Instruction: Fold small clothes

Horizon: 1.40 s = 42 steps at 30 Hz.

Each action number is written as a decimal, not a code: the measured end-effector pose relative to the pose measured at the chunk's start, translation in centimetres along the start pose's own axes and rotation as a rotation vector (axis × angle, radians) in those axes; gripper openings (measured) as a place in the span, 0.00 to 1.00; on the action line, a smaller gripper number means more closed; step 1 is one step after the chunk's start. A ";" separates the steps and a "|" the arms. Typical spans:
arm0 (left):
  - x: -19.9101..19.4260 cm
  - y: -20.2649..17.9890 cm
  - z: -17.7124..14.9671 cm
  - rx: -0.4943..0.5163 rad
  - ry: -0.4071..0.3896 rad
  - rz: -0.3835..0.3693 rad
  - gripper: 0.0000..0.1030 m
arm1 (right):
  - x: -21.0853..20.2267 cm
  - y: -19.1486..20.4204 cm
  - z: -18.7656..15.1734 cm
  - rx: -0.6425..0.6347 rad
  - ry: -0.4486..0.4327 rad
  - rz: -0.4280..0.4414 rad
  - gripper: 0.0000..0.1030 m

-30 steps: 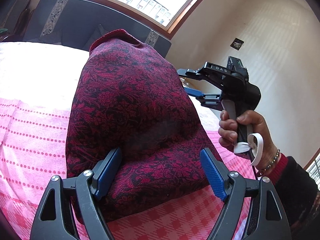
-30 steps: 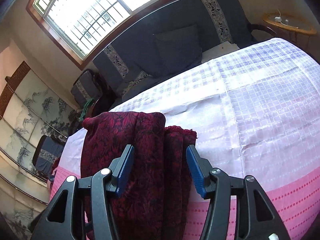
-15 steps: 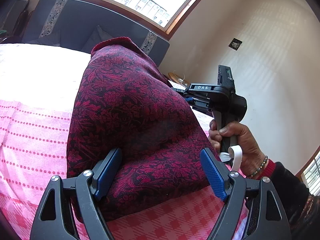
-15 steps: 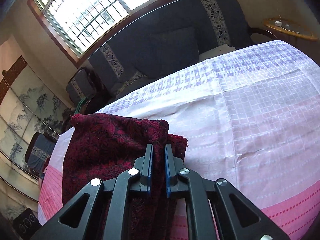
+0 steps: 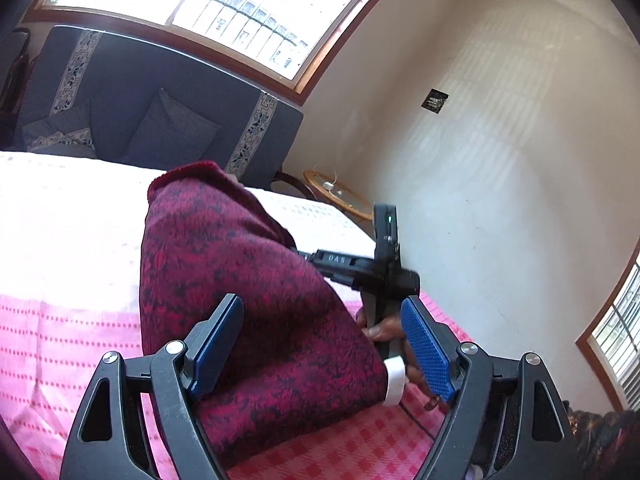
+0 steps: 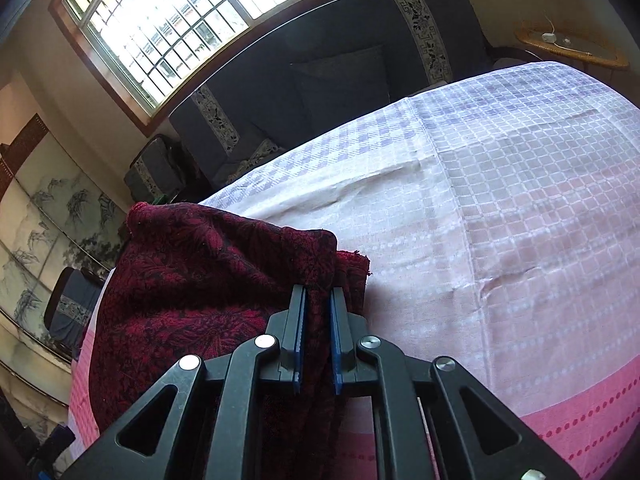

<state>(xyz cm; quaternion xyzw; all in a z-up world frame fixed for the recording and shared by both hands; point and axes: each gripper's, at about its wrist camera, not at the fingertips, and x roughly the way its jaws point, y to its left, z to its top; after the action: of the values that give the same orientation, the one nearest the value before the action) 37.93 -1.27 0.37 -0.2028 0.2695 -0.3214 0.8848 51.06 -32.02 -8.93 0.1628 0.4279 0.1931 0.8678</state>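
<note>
Maroon cloth lies bunched on the checked bedspread, one folded edge pinched between the right gripper's pressed-together fingers. The left gripper's fingers stand spread, cloth between them, pads clear.

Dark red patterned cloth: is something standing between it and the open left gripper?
Nothing visible. The dark red patterned cloth lies directly between the pads of the open left gripper, and the right gripper is already shut on its edge.
</note>
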 end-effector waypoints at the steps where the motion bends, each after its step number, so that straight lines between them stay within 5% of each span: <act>1: 0.6 0.2 1.7 0.003 0.008 -0.021 0.79 | 0.0 -0.1 -0.1 0.003 -0.007 0.004 0.08; 7: 10.8 4.3 10.7 -0.098 0.287 -0.168 0.79 | -0.4 0.2 -0.8 -0.010 -0.032 0.001 0.09; 13: 18.3 10.7 13.0 -0.295 0.436 -0.045 0.79 | -0.5 0.0 -0.9 0.000 -0.036 0.018 0.09; 20: 20.1 17.4 10.2 -0.522 0.431 0.073 0.76 | -0.5 0.6 -1.1 -0.030 -0.038 0.010 0.09; 27: 17.9 19.6 9.6 -0.641 0.344 0.069 0.71 | -0.4 1.1 -1.1 -0.055 -0.039 -0.008 0.09; 32: 12.9 20.6 9.6 -0.726 0.224 0.045 0.72 | -0.2 0.7 -0.9 -0.040 -0.029 -0.002 0.10; 39: 5.0 17.6 5.5 -0.566 0.244 0.044 0.72 | -0.2 0.5 -0.7 -0.030 -0.023 -0.012 0.12; 41: 2.8 17.1 3.3 -0.570 0.236 0.008 0.73 | -0.1 0.1 -0.5 -0.013 -0.010 -0.002 0.17; 42: 2.0 16.7 2.2 -0.574 0.240 -0.004 0.74 | -0.1 -0.4 -0.4 0.005 -0.001 0.006 0.30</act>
<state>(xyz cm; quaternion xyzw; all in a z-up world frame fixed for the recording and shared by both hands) 48.23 9.66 -7.57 -0.4055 0.4515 -0.2553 0.7527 50.76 -32.35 -9.20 0.1664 0.4274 0.1943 0.8671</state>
